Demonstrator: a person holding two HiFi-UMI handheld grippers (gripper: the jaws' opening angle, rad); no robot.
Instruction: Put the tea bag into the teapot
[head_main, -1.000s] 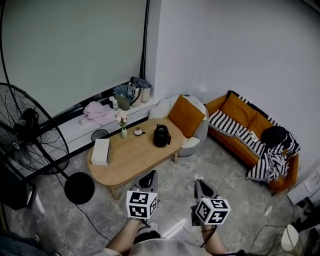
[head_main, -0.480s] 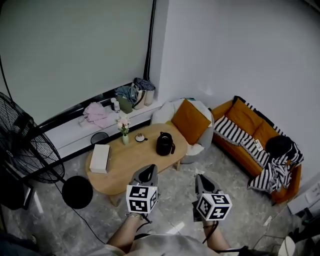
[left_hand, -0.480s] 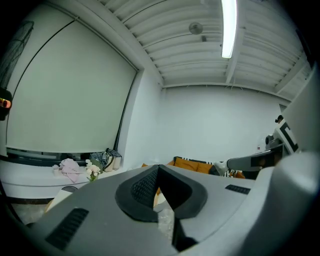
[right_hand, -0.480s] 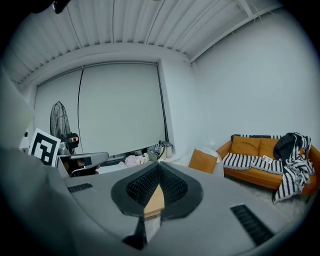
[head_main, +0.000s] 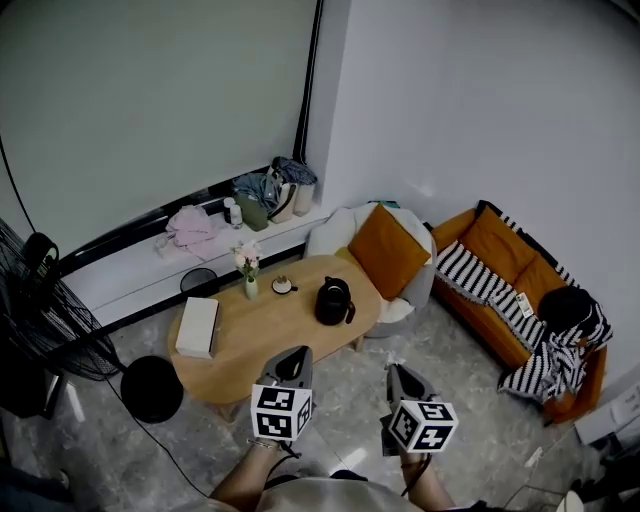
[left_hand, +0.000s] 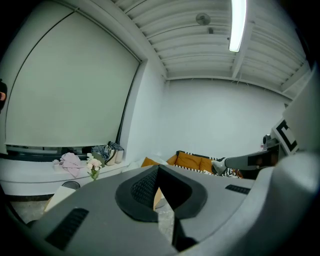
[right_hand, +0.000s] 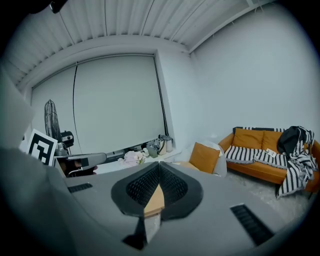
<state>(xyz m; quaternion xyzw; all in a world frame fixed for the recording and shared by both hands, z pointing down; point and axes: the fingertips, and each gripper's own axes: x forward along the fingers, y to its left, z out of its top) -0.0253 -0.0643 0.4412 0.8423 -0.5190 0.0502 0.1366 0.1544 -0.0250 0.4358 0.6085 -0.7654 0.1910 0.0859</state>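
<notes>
Head view: black, rounded teapot (head_main: 333, 301) stands upright on oval wooden table (head_main: 270, 335).

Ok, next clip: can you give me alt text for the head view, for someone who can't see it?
Seen from above, a person holds the left gripper and right gripper, both shut and empty, short of a low oval wooden table with a black teapot, a flower vase and a white box. An orange sofa stands at right.
</notes>
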